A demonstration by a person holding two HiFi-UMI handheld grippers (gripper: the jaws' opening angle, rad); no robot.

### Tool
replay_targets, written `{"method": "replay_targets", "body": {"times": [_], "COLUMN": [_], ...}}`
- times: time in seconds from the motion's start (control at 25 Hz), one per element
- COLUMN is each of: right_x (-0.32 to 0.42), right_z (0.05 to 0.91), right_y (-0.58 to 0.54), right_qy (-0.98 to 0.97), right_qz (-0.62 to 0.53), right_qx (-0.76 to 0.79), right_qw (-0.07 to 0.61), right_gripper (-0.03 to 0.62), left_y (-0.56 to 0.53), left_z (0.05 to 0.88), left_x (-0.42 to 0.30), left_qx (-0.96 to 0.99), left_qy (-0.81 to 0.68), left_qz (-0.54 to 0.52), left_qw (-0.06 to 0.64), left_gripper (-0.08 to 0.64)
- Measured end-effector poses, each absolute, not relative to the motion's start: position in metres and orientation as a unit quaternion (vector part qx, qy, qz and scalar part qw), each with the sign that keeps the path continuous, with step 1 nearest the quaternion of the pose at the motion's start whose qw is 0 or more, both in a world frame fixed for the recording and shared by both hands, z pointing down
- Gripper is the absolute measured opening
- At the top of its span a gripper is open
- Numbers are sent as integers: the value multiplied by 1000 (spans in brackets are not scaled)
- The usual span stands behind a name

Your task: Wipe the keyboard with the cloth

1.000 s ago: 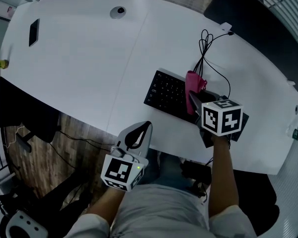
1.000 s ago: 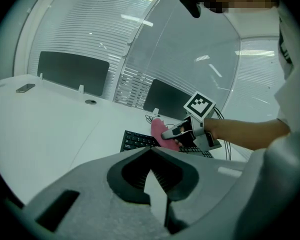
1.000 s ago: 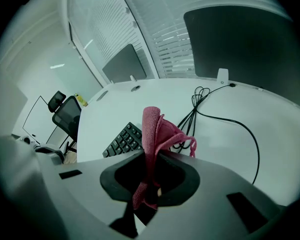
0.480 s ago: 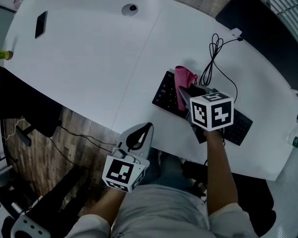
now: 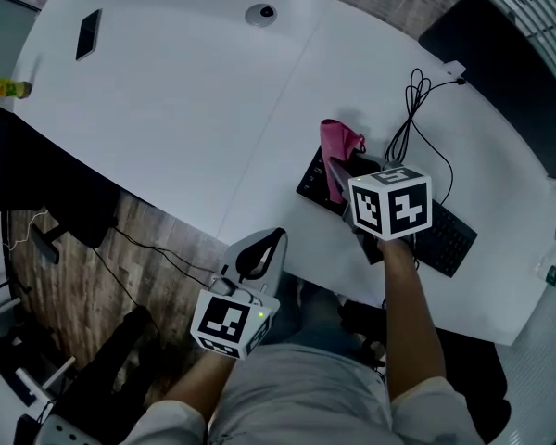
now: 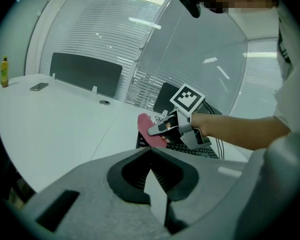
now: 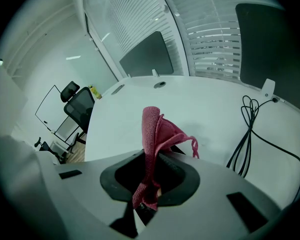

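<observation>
A black keyboard (image 5: 447,236) lies near the front edge of the white table (image 5: 185,109); my right gripper's marker cube covers its middle. My right gripper (image 5: 339,171) is shut on a pink cloth (image 5: 336,144), which stands up out of the jaws over the keyboard's left end. In the right gripper view the cloth (image 7: 153,129) rises from the shut right gripper (image 7: 151,160). My left gripper (image 5: 262,242) hangs off the table's front edge, shut and holding nothing. In the left gripper view the left gripper (image 6: 151,150) points toward the keyboard (image 6: 192,149) and the cloth (image 6: 146,130).
A coiled black cable (image 5: 415,109) runs from the keyboard toward the table's back right. A phone (image 5: 88,33) and a small bottle (image 5: 7,88) lie at the far left, with a round grommet (image 5: 259,12) at the back. Wooden floor shows below the table's front edge.
My right gripper has carried the cloth leftward along the keyboard, from about its middle to its left end. The left gripper has stayed where it was.
</observation>
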State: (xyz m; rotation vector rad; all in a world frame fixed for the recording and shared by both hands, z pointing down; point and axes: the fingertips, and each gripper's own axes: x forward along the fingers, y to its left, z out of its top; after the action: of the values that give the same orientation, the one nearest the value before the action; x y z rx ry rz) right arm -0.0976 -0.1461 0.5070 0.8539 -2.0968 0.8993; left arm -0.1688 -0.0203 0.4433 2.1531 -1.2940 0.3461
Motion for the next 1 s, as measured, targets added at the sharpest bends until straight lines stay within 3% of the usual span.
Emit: {"method": "replay_targets", "body": {"times": [0.48,1.0], "right_x": [-68,102], "right_z": [475,436], "right_y": [-132,-78], "right_qy": [-812,-753], "right_qz": [346,361], "right_qx": [358,486], "right_qw": [305,256], "right_gripper": [57,57], "left_y": [-22,-32], "left_z": [441,423], "left_x": [-146,-43], "left_qx": [832,888], "left_qy": [-455,-355], "left_qz": [138,155], "left_qw": [287,247], "left_gripper": [11,11]}}
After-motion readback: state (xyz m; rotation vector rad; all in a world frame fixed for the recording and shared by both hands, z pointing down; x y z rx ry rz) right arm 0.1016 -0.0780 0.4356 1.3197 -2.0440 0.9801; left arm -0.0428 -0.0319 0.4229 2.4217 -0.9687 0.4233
